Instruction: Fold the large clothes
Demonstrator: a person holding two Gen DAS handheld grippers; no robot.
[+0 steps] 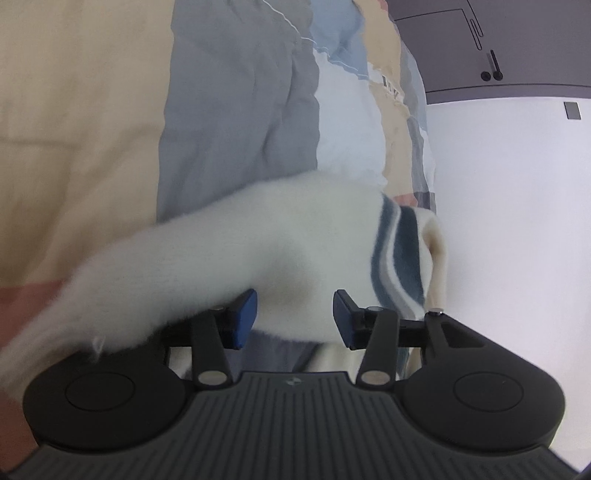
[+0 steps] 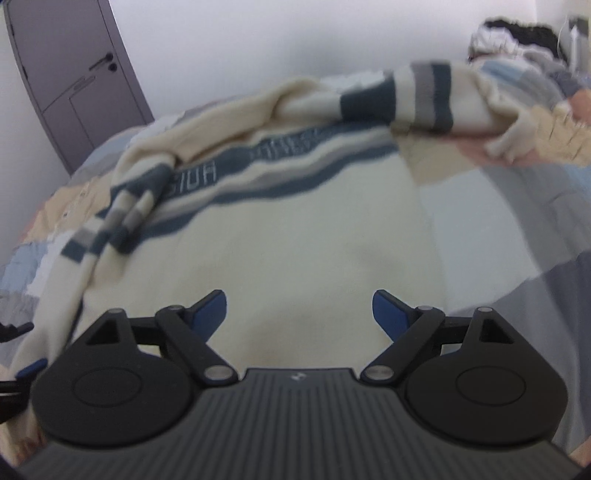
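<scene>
1. A bed (image 2: 517, 236) fills most of both views, covered by a patchwork quilt (image 1: 236, 110) in blocks of grey, beige, pale blue, white and salmon.
2. Plain white walls (image 2: 295, 37) stand behind the bed, evenly lit with soft, shadowless light.
3. A grey-mauve door (image 2: 74, 81) with a dark handle and lock sits in the wall past the bed's far corner.
4. At the far right end of the bed lies a blurred heap of dark and pale fabric (image 2: 517, 33).
</scene>
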